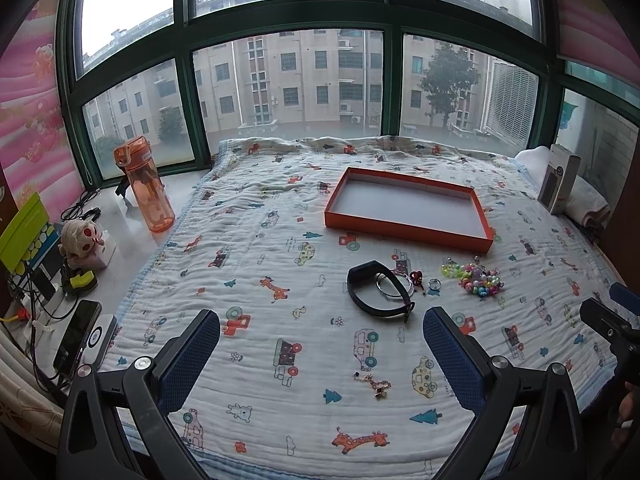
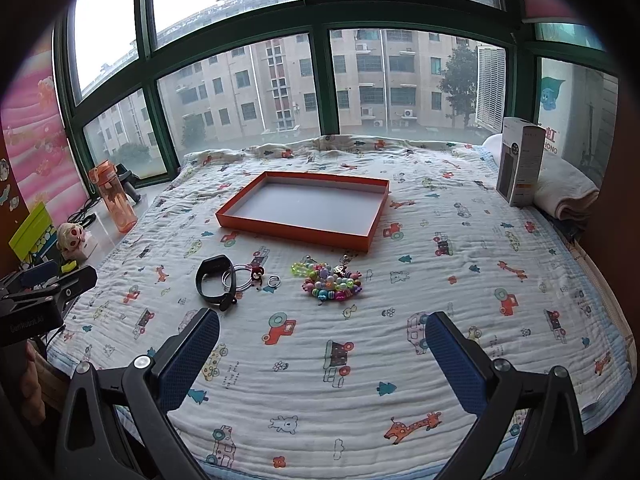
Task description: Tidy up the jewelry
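- Nearest me, my left gripper and my right gripper both hang over the quilt with their jaws spread wide and nothing between them.
- Just ahead of the left gripper lies a small chain bracelet, apart from the rest; its long axis runs left to right, slightly slanted.
- Farther on sits the main cluster: a black wristband lying on its side, its loop stretched from upper left to lower right, touching a thin silver bangle; beside them a small red charm, a ring and a heap of coloured bead bracelets.
- Beyond the cluster the orange tray holds nothing, its long side running across my view, a little skewed.
- I judge the task as barely begun: every piece I see is on the quilt and has yet to go in the tray.
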